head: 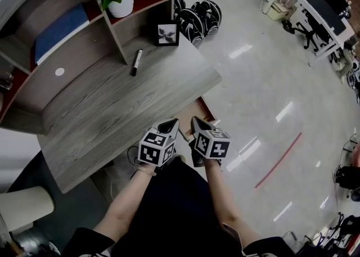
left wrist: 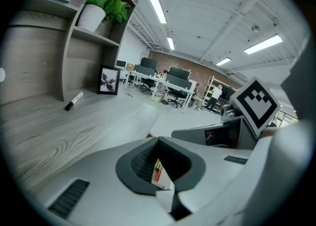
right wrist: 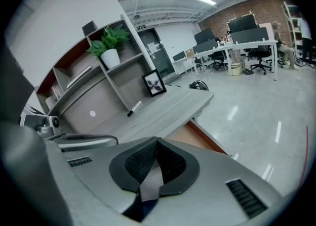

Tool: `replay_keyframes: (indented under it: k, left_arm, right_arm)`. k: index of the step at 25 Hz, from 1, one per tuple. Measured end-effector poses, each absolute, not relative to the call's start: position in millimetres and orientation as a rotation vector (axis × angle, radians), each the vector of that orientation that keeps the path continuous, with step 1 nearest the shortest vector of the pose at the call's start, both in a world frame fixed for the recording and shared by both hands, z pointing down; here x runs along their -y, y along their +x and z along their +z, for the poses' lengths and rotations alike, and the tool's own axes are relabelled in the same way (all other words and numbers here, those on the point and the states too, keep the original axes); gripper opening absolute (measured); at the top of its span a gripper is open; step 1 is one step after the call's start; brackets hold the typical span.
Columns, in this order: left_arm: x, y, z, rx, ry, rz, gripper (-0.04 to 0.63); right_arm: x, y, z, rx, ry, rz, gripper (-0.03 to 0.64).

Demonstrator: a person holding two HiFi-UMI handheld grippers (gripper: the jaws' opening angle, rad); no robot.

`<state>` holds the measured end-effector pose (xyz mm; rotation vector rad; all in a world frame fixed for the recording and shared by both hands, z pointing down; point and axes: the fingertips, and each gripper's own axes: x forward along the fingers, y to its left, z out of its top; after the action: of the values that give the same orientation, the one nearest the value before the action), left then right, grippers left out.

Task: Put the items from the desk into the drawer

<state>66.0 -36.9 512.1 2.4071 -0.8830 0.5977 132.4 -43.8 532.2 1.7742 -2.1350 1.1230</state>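
Your left claw (head: pixel 169 123) and right claw (head: pixel 198 122) are grey shells, black and ribbed inside. Behind each sits a white cube (head: pixel 157 147) of black square markers. Your clothes (head: pixel 174 208) are dark.

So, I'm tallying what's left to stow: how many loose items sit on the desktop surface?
2. A black marker lies by the shelf unit; a framed picture stands at the far corner of the desktop. The shelf unit may hide others.
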Motion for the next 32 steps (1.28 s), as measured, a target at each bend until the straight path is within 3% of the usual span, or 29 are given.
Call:
replay_keyframes:
  k: [20,32]
  left_arm:
    - [139.3,-78.1,492.4,1.19,2.265,0.547,0.011]
    - [188.9,-106.0,503.6,1.163,2.249,0.546,0.011]
  right_arm:
    - [170.3,1.5,521.9,2.234,1.534,1.086,-0.005]
    - [240.3,-39.9,538.3,2.206,1.467,1.08,0.069]
